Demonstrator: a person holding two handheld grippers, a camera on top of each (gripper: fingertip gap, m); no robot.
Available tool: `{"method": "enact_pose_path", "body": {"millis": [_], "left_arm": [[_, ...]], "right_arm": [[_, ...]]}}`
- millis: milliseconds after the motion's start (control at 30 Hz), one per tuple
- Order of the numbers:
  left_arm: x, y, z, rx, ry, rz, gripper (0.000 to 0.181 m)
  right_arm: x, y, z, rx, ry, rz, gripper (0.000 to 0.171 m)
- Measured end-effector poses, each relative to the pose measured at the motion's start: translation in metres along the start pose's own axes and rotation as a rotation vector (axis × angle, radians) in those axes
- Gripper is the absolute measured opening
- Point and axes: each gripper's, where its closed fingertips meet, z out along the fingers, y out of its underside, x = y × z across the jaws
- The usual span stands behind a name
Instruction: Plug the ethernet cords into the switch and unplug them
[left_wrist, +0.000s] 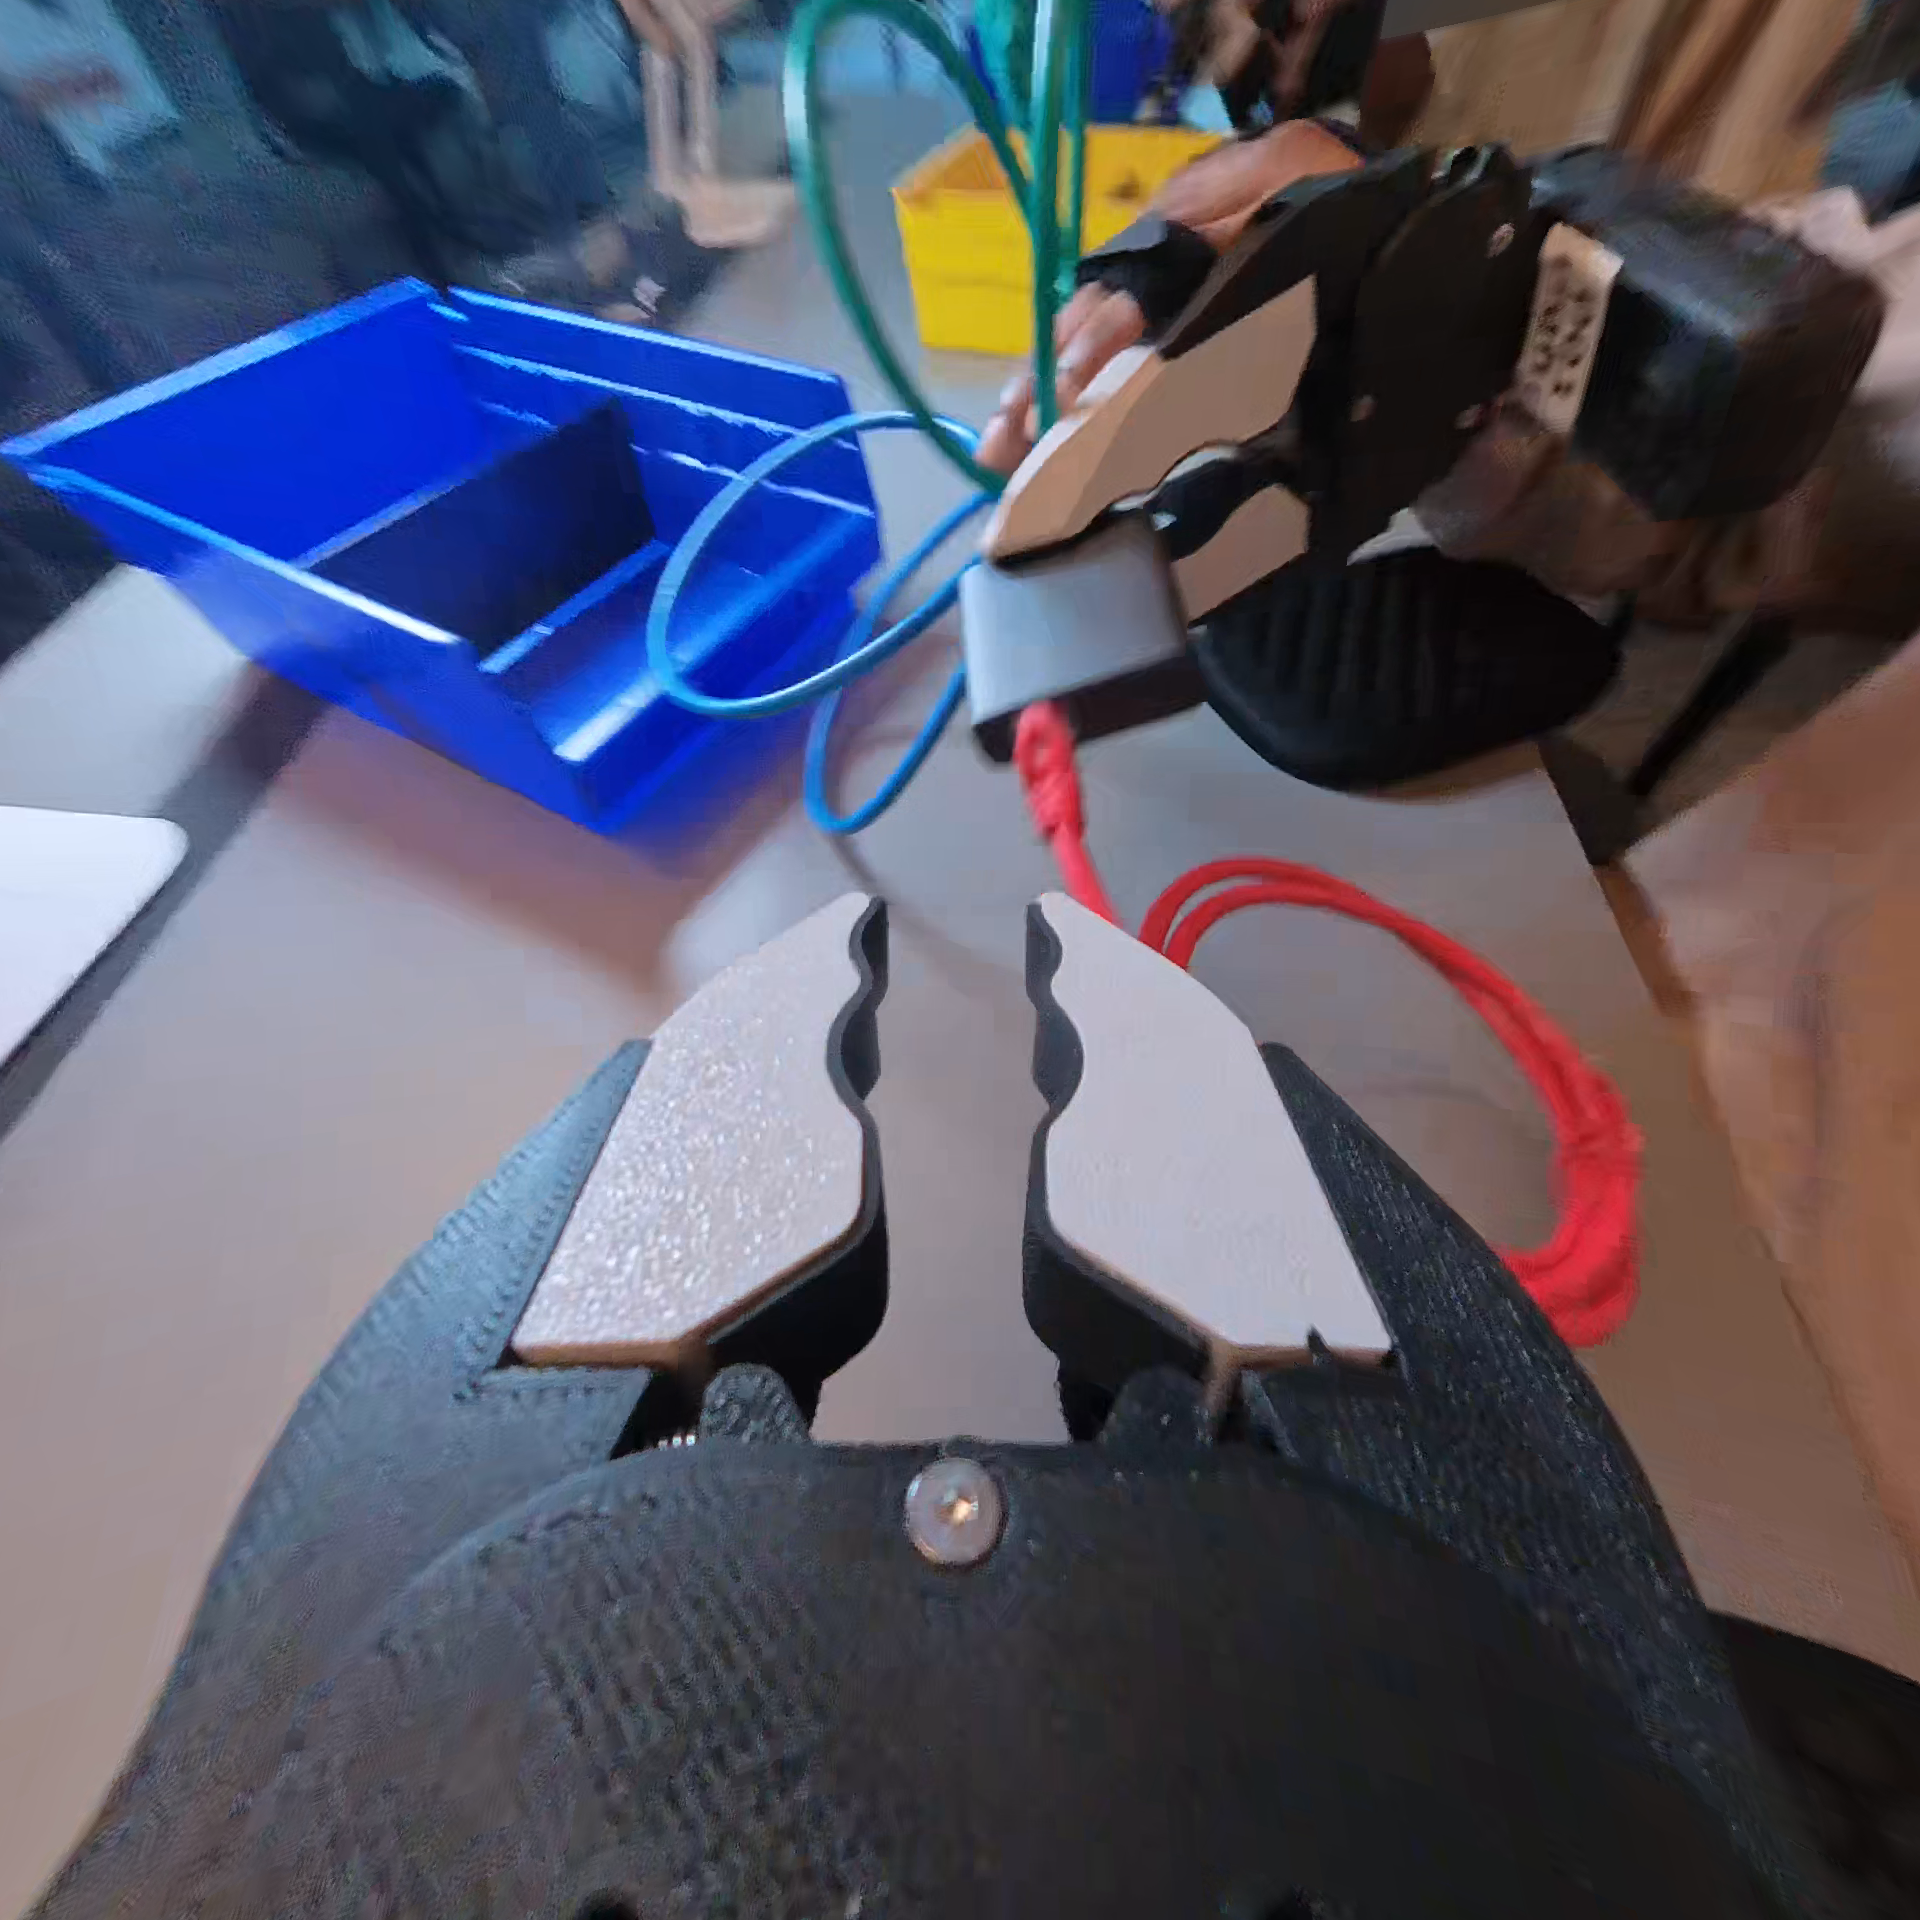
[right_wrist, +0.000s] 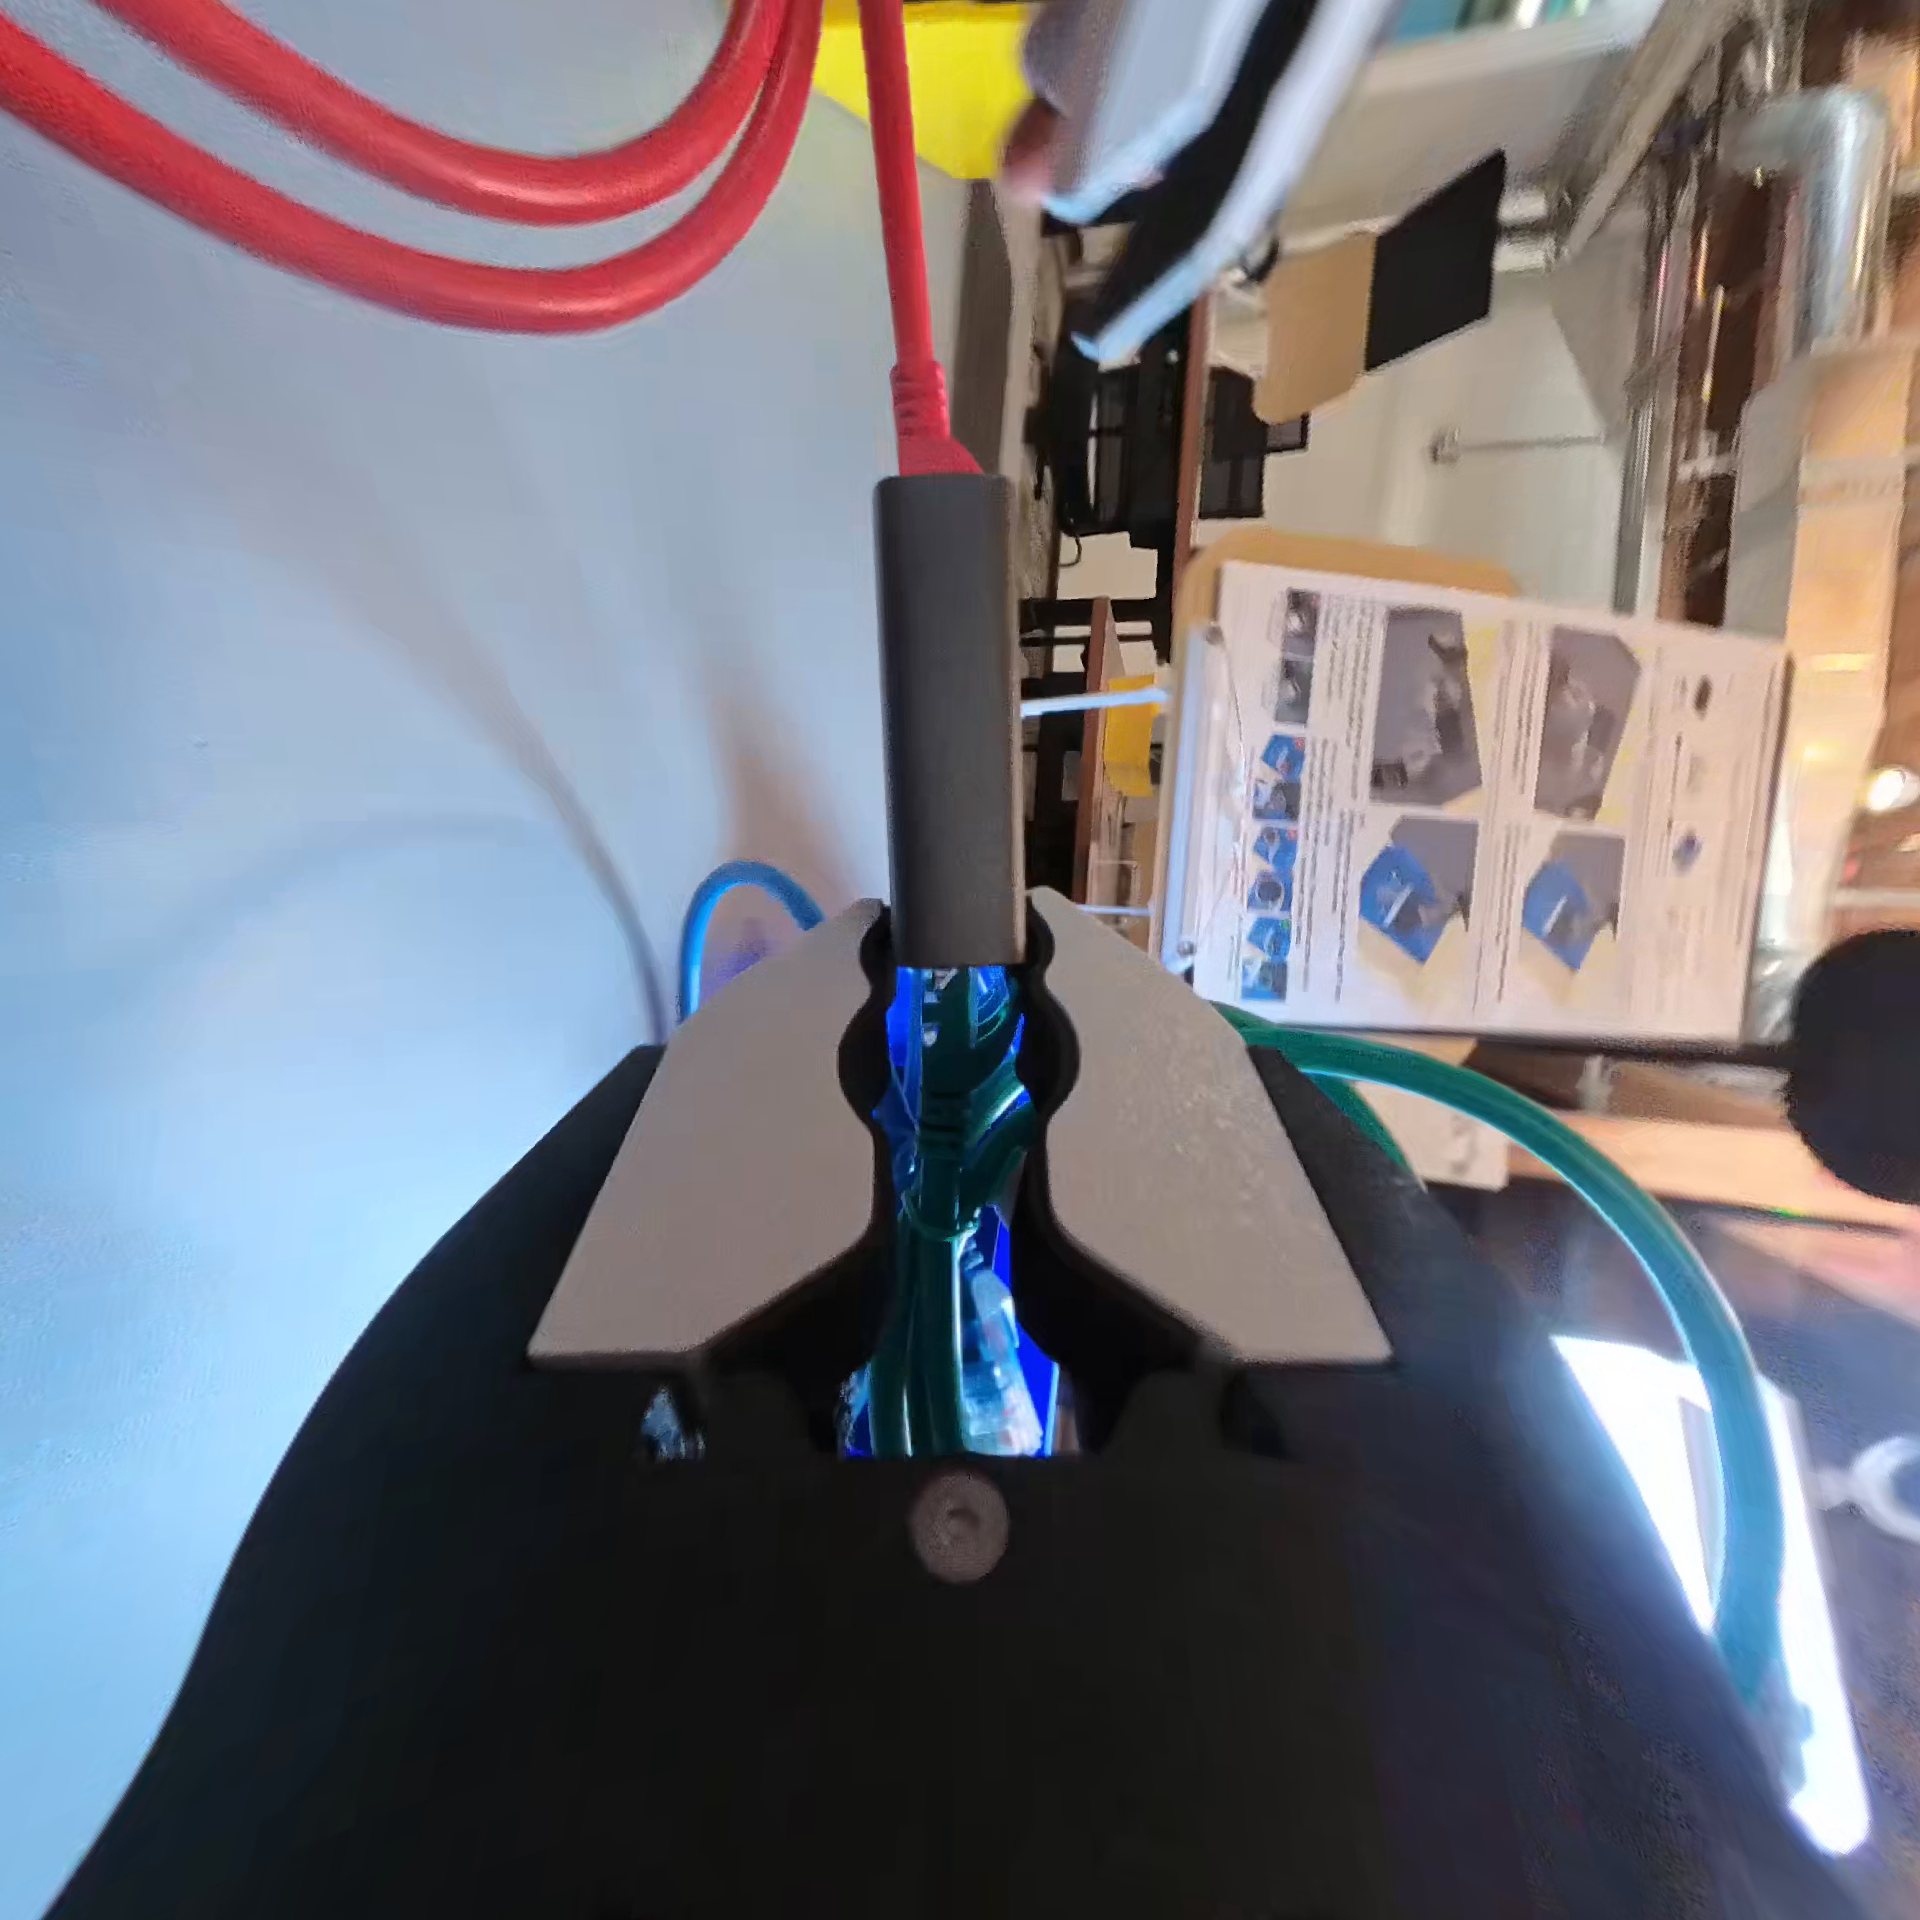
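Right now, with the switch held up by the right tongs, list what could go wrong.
1. The right tongs pinch only one end of the switch; pulling the red cord could twist it loose.
2. The left tongs are open and hold nothing, near the red coil; they might catch a loop rather than the plug.
3. Green cords and the blue cord hang from the switch and could snag the blue bin.
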Motion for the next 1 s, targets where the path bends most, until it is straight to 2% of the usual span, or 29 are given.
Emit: {"method": "enact_pose_path", "body": {"millis": [100,267,367,467,600,700,833,867,933,1000], "left_arm": [[-0.012,0.012,-0.021,0.071,-0.118,-0.033,0.022],[0.002,0.060,-0.017,-0.023,-0.127,-0.042,0.021],[0.012,0.081,-0.007,-0.111,-0.133,0.023,0.021],[0.018,0.088,0.001,-0.142,-0.132,0.080,0.020],[0.019,0.099,0.006,-0.177,-0.145,0.114,0.018],[0.021,0.106,0.008,-0.190,-0.139,0.119,0.017],[0.027,0.107,0.010,-0.182,-0.114,0.119,0.016],[0.029,0.107,0.010,-0.178,-0.104,0.118,0.015],[0.033,0.107,0.013,-0.171,-0.079,0.109,0.015],[0.035,0.110,0.015,-0.184,-0.078,0.126,0.014]], "right_arm": [[0.038,0.012,-0.019,0.012,0.006,0.192,0.021],[0.108,0.044,-0.018,0.078,-0.018,0.505,0.021],[0.150,0.069,0.004,0.157,-0.017,0.607,0.021],[0.197,0.099,0.035,0.263,0.013,0.734,0.021],[0.235,0.162,0.086,0.315,0.077,0.923,0.021],[0.202,0.229,0.129,0.174,0.079,1.058,0.021],[0.104,0.287,0.159,-0.127,-0.121,1.177,0.021],[0.080,0.294,0.159,-0.226,-0.211,1.180,0.021],[0.072,0.292,0.154,-0.279,-0.270,1.186,0.021],[0.058,0.286,0.146,-0.384,-0.420,1.161,0.022]]}}
